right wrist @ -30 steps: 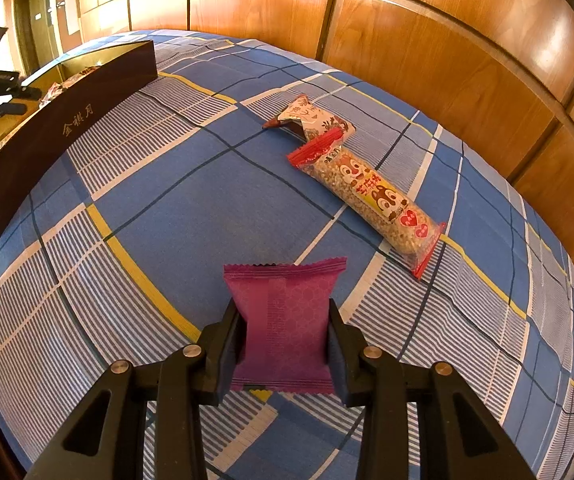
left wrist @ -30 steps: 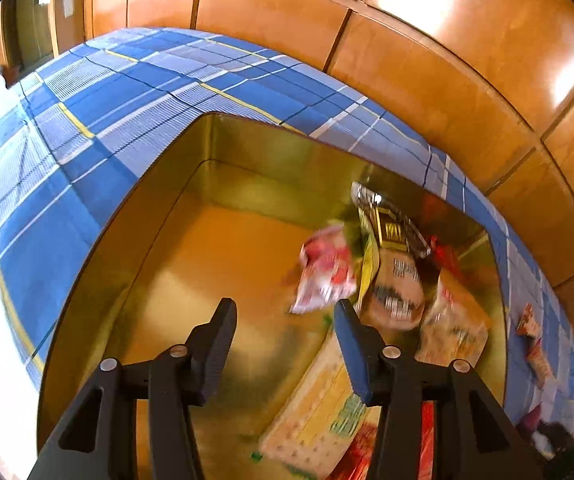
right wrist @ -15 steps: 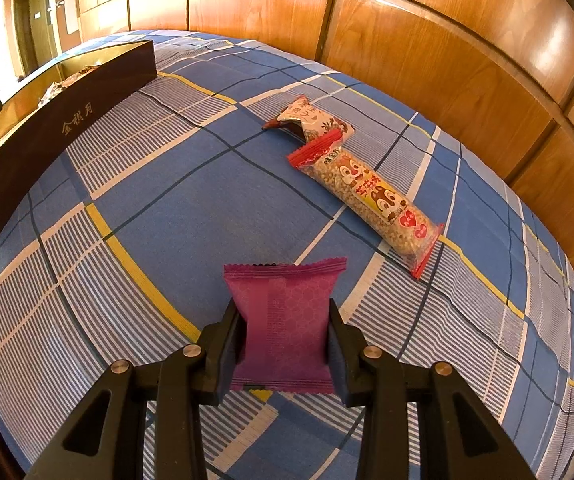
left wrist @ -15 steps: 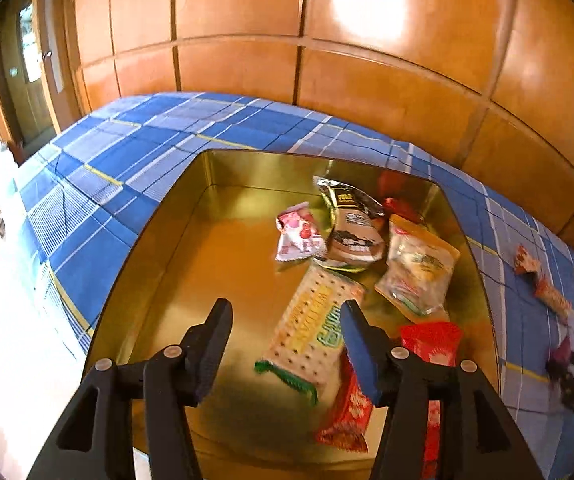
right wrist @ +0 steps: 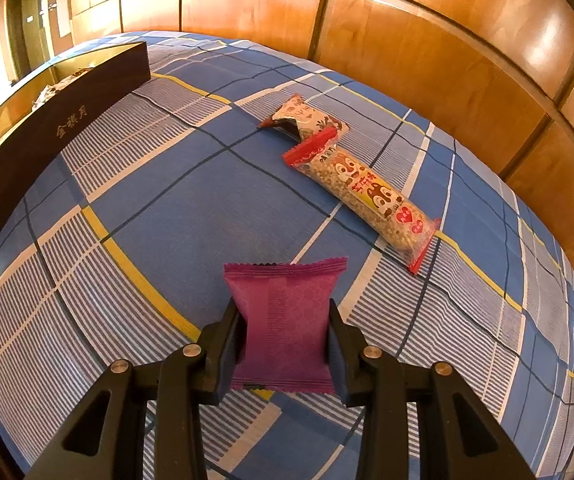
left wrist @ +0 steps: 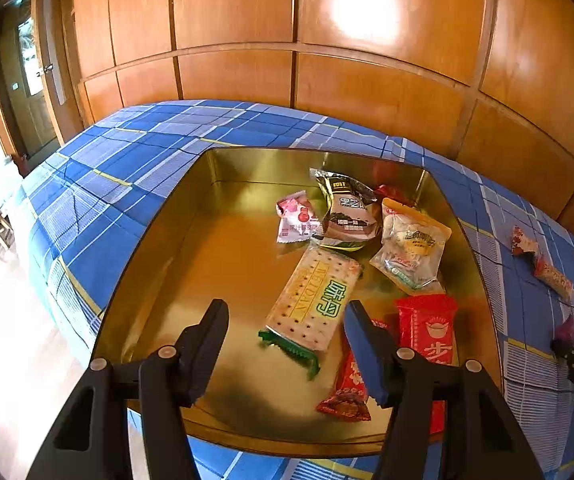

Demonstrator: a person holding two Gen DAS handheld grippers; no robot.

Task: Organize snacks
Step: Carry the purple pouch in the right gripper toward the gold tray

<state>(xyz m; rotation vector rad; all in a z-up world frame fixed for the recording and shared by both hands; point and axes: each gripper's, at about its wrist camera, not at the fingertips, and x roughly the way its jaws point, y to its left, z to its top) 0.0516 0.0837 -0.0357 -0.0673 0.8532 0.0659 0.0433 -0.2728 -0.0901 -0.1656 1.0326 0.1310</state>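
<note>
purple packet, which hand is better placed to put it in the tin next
Right. The right gripper already grips the purple packet on the bedspread. The left gripper hangs empty over the tin, its jaws opening.

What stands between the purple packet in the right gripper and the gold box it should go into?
Nothing visible. The purple packet is clamped in the right gripper above bare checked bedspread, which runs unbroken to the gold box. The two loose snacks lie off to the other side.
</note>
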